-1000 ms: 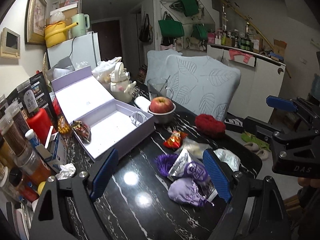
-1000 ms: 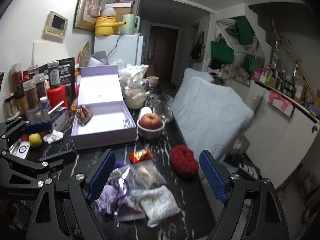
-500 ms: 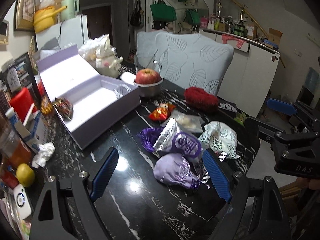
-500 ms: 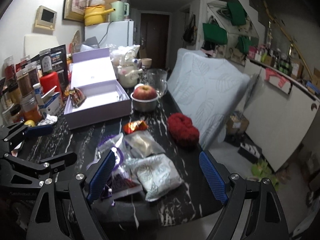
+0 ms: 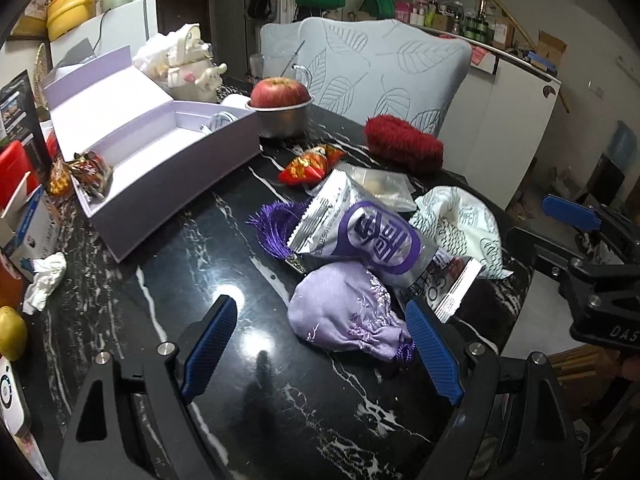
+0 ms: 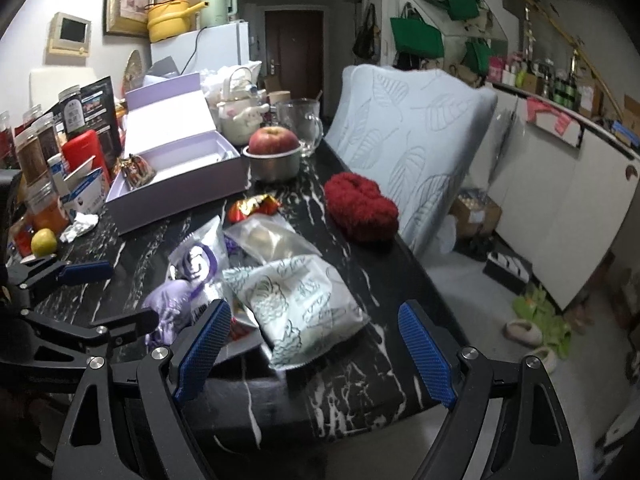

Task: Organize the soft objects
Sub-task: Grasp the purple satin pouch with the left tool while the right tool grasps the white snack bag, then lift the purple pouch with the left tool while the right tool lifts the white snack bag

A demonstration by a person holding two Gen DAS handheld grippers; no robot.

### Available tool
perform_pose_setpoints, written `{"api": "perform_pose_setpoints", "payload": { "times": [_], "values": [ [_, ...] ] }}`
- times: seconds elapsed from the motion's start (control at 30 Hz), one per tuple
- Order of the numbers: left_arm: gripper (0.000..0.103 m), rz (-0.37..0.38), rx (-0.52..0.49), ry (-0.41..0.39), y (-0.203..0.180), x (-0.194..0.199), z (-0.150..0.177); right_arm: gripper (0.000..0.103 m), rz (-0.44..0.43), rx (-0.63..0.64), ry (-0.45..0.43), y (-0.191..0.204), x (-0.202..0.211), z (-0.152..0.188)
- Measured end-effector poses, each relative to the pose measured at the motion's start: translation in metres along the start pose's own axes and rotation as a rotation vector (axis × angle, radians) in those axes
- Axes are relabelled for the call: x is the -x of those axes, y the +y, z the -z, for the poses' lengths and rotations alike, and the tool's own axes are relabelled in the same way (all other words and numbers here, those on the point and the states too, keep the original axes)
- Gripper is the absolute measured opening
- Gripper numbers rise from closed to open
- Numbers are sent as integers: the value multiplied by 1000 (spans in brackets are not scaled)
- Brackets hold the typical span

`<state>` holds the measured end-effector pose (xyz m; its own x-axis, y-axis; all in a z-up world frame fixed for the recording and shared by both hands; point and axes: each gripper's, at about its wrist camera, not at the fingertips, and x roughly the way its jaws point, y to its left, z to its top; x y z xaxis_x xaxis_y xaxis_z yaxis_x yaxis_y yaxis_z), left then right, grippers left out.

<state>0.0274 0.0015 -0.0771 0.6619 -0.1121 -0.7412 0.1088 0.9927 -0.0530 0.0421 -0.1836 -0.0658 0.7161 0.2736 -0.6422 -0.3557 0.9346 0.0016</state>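
Left-wrist view: left tool [image 5: 324, 346] spread wide, empty, above the black marbled tabletop [image 5: 224, 280]; a lilac embroidered pouch [image 5: 344, 316] lies between its fingers, not touched. A silver packet [image 5: 360, 232] with a purple logo leans on the pouch; its print is unreadable. "DAS" shows on the right tool [image 5: 572, 216], cut off by the frame edge. Right-wrist view: right tool [image 6: 316, 346] wide, empty, over a white leaf-print pouch [image 6: 296, 304]; a red fluffy item [image 6: 360, 206] lies beyond, beside the open lilac box [image 6: 180, 176].
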Motion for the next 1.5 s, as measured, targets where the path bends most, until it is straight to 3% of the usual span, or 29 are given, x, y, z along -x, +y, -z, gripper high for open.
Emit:
{"api": "perform_pose_setpoints", "payload": {
  "times": [0.53, 0.7, 0.77, 0.83, 1.0, 1.1, 1.5],
  "values": [
    [87, -14, 25, 77, 12, -47, -1, 87, -22, -14, 37, -15, -23, 2],
    [87, -10, 18, 78, 12, -50, -2, 94, -73, -31, 66, -17, -36, -1],
    [82, -11, 13, 71, 11, -50, -1, 94, -80, -27, 76, -17, -42, -2],
    [59, 9, -6, 49, 9, -48, 0, 94, -76, -29, 91, -18, -47, -2],
    [51, 17, -23, 49, 9, -44, 0, 94, -87, -45, 106, -21, -52, -3],
    [50, 50, -10, 43, 12, -35, 0, 94, -91, -30, 111, -18, -55, -3],
    [50, 40, 14, -65, 28, 19, -7, 101, -149, 19, 162, -1, -82, -7]
  ]
}}
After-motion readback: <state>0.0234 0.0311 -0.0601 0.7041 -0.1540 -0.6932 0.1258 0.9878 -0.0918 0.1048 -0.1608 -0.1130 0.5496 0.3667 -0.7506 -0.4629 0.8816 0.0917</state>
